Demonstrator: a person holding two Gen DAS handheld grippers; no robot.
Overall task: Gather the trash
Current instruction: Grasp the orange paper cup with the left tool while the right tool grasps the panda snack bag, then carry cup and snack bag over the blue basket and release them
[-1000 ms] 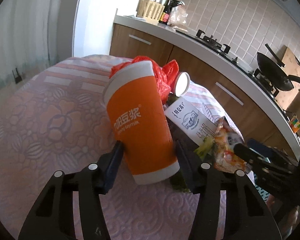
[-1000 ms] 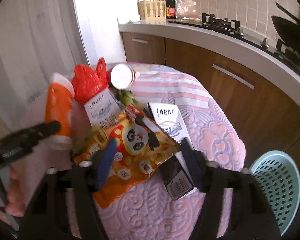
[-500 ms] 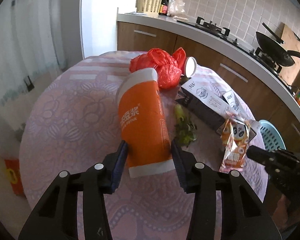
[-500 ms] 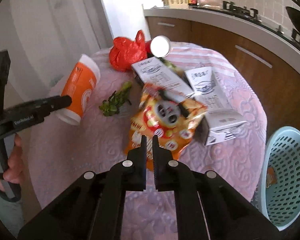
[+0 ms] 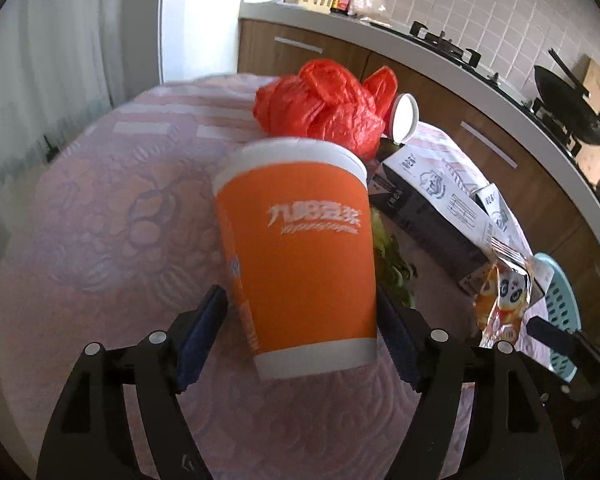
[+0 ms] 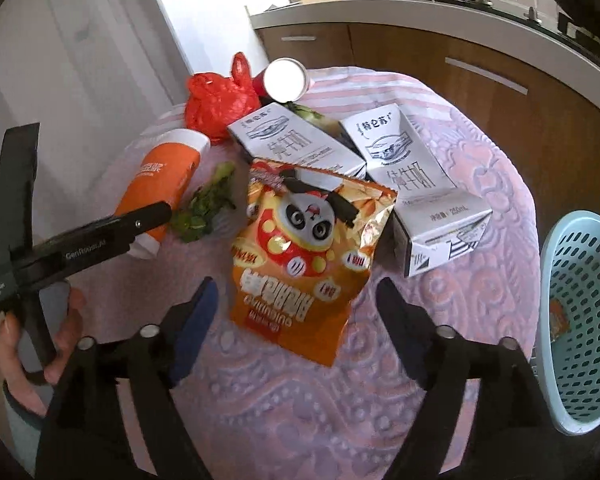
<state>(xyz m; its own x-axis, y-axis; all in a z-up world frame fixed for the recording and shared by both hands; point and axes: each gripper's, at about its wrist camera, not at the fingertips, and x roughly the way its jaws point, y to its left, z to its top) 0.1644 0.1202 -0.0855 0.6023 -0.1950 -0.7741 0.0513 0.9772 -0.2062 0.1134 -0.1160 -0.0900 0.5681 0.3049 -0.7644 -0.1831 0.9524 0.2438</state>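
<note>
An orange paper cup (image 5: pixel 300 256) lies on its side on the pink tablecloth between the fingers of my left gripper (image 5: pixel 300 324); the jaws are spread wide at its sides, the left one with a gap. The cup also shows in the right wrist view (image 6: pixel 160 184). My right gripper (image 6: pixel 296 320) is open, its fingers either side of the lower end of an orange panda snack bag (image 6: pixel 308 252), which lies flat on the cloth. The bag also shows in the left wrist view (image 5: pixel 504 300).
Two white milk cartons (image 6: pixel 416 184), a red plastic bag (image 6: pixel 216 104), a tipped white cup (image 6: pixel 286 80) and green vegetable scraps (image 6: pixel 204 208) lie on the round table (image 6: pixel 300 420). A light blue basket (image 6: pixel 580 312) stands at the right. Kitchen counter behind.
My right gripper was shut on the snack bag and has opened; the bag now lies on the cloth. My left gripper's fingers have spread wider around the orange cup.
</note>
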